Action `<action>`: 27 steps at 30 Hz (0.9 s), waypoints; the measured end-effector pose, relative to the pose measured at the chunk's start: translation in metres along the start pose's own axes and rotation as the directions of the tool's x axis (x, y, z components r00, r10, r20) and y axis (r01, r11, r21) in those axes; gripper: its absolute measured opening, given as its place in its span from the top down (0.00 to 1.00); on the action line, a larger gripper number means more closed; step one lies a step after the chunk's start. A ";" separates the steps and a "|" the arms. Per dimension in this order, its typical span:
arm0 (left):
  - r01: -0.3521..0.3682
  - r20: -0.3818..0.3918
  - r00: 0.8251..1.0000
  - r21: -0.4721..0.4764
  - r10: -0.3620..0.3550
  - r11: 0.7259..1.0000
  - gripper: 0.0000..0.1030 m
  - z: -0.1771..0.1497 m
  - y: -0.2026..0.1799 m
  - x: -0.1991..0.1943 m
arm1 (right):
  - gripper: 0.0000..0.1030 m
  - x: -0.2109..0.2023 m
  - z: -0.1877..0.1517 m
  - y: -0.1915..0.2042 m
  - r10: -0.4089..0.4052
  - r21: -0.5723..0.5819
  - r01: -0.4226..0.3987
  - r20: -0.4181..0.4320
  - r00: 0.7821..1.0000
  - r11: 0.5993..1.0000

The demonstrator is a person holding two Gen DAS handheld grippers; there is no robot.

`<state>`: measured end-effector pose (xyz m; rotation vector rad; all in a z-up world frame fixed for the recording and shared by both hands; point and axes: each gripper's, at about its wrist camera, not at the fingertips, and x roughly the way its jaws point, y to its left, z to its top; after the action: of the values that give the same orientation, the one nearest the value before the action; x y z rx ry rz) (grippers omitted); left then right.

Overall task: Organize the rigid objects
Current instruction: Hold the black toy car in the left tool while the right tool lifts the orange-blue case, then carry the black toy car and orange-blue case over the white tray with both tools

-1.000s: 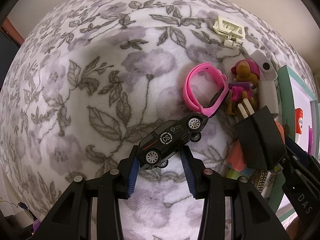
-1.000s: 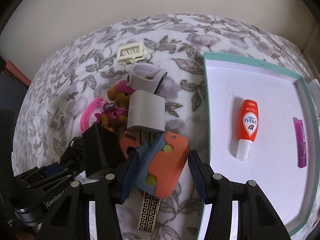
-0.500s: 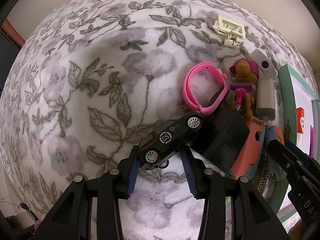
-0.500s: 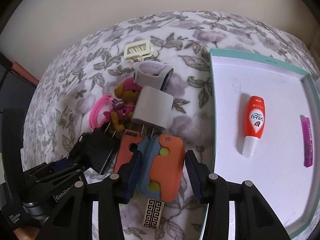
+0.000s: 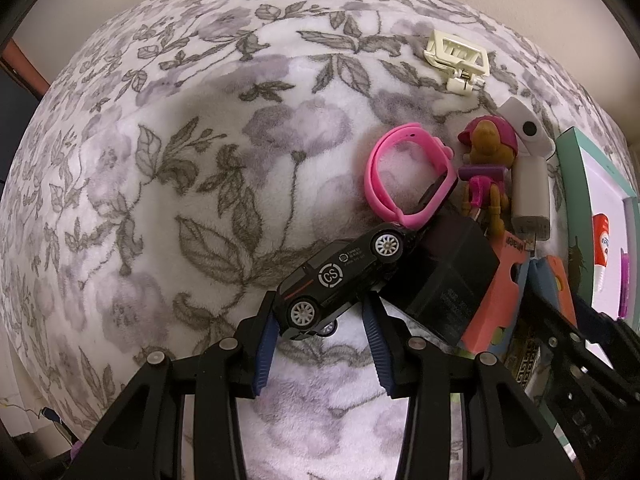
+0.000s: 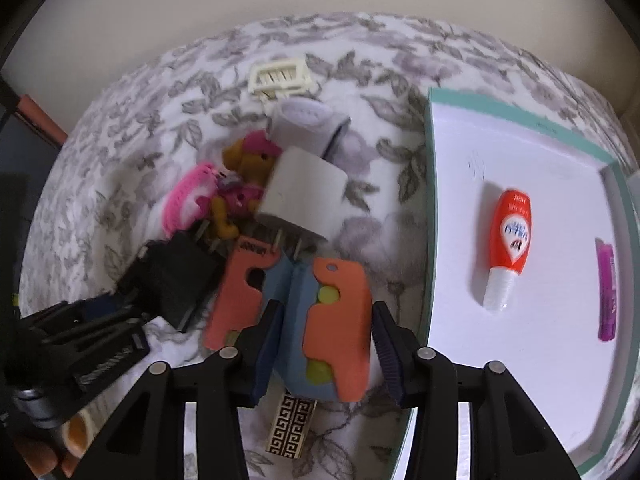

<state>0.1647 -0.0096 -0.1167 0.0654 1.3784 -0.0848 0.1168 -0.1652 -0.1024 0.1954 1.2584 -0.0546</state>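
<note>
Left wrist view: the left gripper (image 5: 320, 328) points down at a flowered blanket (image 5: 200, 184) and pinches a black toy car (image 5: 340, 280) between its blue pads, the car lying slantwise with its rear end in the grip. The car's nose touches a black charger block (image 5: 444, 276). Beyond them lie a pink wristband (image 5: 400, 176), a small dog figure in a pink hat (image 5: 488, 160), a white plug adapter (image 5: 530, 196) and a cream plastic clip (image 5: 458, 58) further up the blanket. An orange card (image 5: 496, 300) sits just right of the black block, partly under it. At the right edge is the green-rimmed tray (image 5: 568, 184).

Right wrist view (a little blurred): the right gripper (image 6: 326, 344) has an orange and blue case (image 6: 332, 320) between its fingers, and its jaws are closing; whether the pads already press on the case I cannot tell. A black and gold patterned piece (image 6: 290, 428) pokes out below the case. The white plug adapter stands just behind it, prongs toward the case. In the tray to the right, well apart from the pile, lie an orange bottle with a white tip (image 6: 508, 244) and a purple stick (image 6: 606, 292).
</note>
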 end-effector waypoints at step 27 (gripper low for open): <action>0.079 0.127 0.990 -0.091 -0.067 0.993 0.85 0.008 0.041 -0.067 | 0.57 -0.079 0.012 -0.012 0.099 0.028 -0.106 0.171 0.980 0.994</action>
<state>0.1634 0.0318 -0.0499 -0.0694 1.2592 -0.0824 0.1018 -0.1842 -0.0258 0.2818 1.0765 -0.0054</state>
